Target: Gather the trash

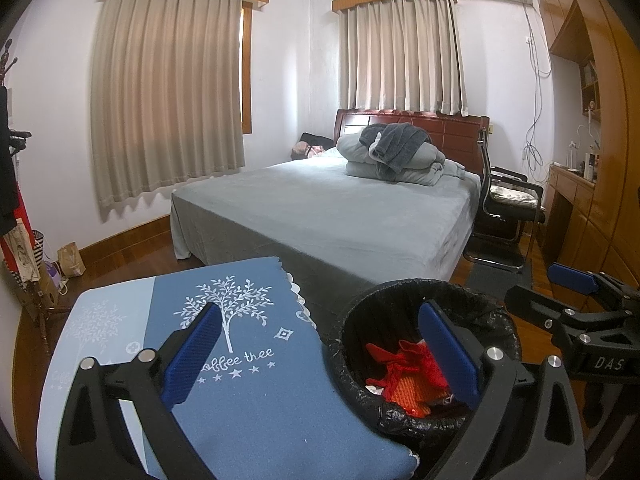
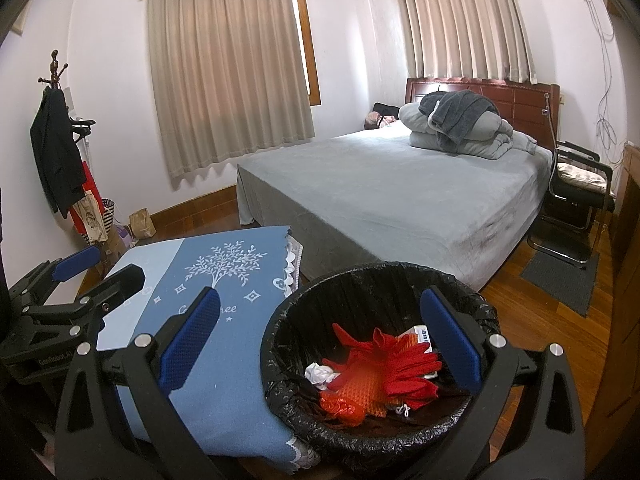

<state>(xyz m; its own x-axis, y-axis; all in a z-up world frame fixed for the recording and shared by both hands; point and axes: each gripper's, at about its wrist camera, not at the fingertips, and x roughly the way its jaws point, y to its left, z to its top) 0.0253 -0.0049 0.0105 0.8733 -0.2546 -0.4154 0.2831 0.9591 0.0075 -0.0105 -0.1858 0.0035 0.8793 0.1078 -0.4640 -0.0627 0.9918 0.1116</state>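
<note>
A black-lined trash bin point(image 2: 492, 316) stands to the right of a small table under a blue tree-print cloth point(image 2: 224, 344). In the bin lie red mesh trash point(image 2: 384, 368), a crumpled white paper point(image 2: 318, 374) and a small white box point(image 2: 420, 334). The bin point(image 1: 352, 320) and the red trash point(image 1: 404, 368) also show in the left wrist view. My right gripper point(image 2: 320, 344) is open and empty over the bin's left rim. My left gripper point(image 1: 324, 356) is open and empty over the cloth point(image 1: 260, 400) and the bin's edge.
A bed with grey sheet point(image 2: 400, 196) and folded bedding point(image 2: 460, 124) stands behind the table. A black chair point(image 2: 576, 200) and floor mat point(image 2: 560, 276) are at right. A coat rack with bags point(image 2: 60, 152) stands at left. Wooden cabinets point(image 1: 592, 184) line the right wall.
</note>
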